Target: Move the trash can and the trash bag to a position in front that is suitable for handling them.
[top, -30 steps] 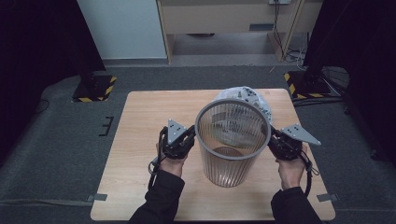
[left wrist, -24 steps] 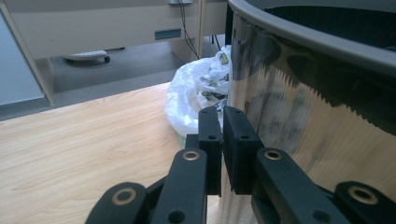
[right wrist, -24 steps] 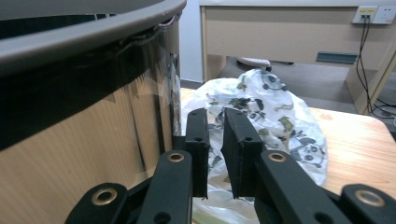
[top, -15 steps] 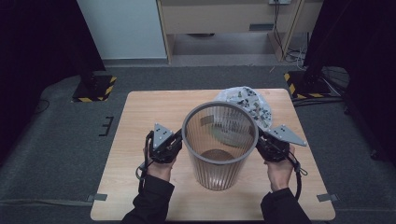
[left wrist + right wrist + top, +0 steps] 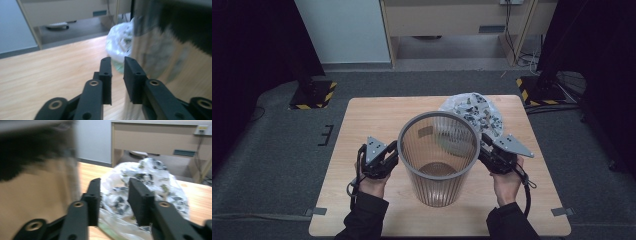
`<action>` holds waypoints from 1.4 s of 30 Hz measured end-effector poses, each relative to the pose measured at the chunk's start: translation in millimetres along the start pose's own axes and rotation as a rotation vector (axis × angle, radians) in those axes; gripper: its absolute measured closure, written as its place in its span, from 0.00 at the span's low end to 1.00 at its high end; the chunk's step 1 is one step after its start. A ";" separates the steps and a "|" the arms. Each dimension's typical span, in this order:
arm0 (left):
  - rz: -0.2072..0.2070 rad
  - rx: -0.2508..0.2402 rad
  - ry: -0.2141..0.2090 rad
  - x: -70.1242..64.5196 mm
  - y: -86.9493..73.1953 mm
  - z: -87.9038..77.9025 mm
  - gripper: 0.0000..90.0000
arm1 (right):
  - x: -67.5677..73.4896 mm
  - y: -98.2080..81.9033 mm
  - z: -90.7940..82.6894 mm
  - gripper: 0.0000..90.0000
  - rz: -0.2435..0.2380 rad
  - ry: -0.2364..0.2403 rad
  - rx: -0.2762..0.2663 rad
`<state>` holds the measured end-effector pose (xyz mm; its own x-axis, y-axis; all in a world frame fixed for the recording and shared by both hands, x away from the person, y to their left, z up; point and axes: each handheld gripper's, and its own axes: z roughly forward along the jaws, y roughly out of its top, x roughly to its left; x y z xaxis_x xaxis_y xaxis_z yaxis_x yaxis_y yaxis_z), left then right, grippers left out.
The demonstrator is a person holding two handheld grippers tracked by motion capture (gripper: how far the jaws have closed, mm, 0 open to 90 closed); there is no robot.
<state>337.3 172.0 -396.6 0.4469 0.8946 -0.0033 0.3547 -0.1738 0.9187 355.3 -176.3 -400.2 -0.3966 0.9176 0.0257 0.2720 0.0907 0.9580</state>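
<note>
A clear ribbed bin (image 5: pixel 439 160) stands upright on the bench (image 5: pixel 362 125), a crumpled plastic bag (image 5: pixel 472 111) just behind it. The left gripper (image 5: pixel 387 157) and right gripper (image 5: pixel 486 152) flank its rim; both pairs of jaws have just been opening, nothing between them.

The table (image 5: pixel 377 120) is a light wooden top standing on grey carpet. A clear ribbed bin (image 5: pixel 439 165) stands upright near its front centre. A patterned plastic bag (image 5: pixel 474 112) lies behind the bin, toward the far right edge.
</note>
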 end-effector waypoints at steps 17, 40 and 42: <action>-0.072 0.262 0.131 63.8 -91.6 -1.6 0.48 | -49.1 -54.6 68.3 0.38 0.022 -0.098 0.182; -0.025 0.388 0.097 58.4 -115.6 24.3 0.23 | -69.0 -98.5 64.4 0.54 -0.055 -0.112 0.399; -0.019 0.394 0.097 57.4 -115.9 24.4 0.23 | -70.6 -98.9 55.9 0.52 -0.039 -0.111 0.422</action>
<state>341.9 233.4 -512.9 0.3644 0.9306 0.0358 0.6580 -0.2845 0.6972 405.5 -228.4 -512.7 -0.3235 0.9442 -0.0613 0.6021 0.2554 0.7564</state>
